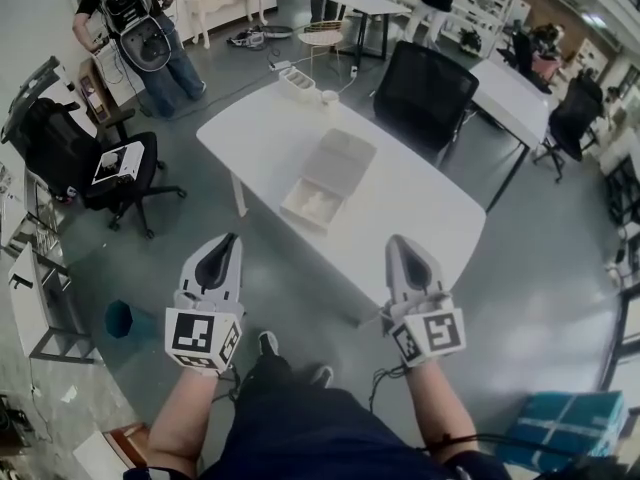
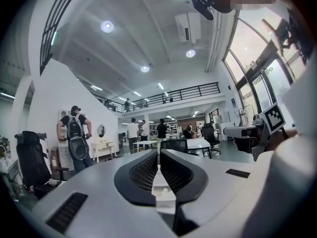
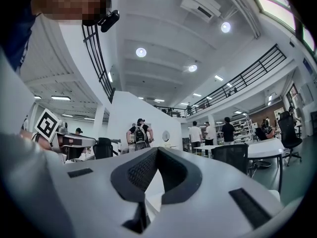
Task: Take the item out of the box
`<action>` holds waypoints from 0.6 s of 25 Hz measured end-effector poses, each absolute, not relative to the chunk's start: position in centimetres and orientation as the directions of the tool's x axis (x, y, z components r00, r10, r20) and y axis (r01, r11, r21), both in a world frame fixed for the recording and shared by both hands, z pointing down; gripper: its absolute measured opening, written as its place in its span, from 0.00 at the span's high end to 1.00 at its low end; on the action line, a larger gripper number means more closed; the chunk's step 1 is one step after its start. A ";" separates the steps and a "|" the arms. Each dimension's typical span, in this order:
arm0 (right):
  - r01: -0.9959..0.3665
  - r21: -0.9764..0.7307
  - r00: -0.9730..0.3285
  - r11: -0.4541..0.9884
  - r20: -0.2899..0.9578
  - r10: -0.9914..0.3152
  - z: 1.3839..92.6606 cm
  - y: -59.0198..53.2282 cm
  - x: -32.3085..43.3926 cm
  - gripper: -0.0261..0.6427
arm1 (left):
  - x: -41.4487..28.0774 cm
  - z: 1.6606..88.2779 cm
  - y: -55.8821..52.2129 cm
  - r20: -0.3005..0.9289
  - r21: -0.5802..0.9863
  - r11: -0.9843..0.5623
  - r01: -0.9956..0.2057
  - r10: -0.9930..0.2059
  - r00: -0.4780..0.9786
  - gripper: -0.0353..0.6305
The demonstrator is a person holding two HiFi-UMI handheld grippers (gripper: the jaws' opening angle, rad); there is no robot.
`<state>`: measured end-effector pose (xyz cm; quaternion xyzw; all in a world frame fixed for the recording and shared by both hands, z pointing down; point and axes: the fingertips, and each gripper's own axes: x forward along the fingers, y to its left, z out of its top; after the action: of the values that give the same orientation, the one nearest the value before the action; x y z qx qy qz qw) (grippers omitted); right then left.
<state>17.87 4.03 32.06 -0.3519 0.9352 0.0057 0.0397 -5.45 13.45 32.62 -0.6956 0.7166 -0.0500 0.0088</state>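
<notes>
left gripper (image 1: pixel 230 240): we find jaws clenched, nothing between | right gripper (image 1: pixel 401 242): jaws clenched, nothing between | box (image 1: pixel 340 156): open on the tabletop (image 1: pixel 420 208), ahead of both jaws, well apart | item (image 1: pixel 314 204): we see it pale, inside the box

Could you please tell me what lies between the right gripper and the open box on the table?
Only bare white tabletop: the head view shows nothing between the right gripper and the open box.
</notes>
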 end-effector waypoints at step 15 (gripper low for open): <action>-0.773 0.030 -0.634 0.634 -0.012 -0.773 32.9 -3.4 11.8 0.95 | -13.4 33.3 2.7 0.006 -0.034 -0.124 -0.992 -0.992 0.124 0.88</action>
<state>11.75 -3.37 32.93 -0.4275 0.9039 0.0163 -0.0010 -13.42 2.70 33.26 -0.7496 0.6617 -0.0135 0.0109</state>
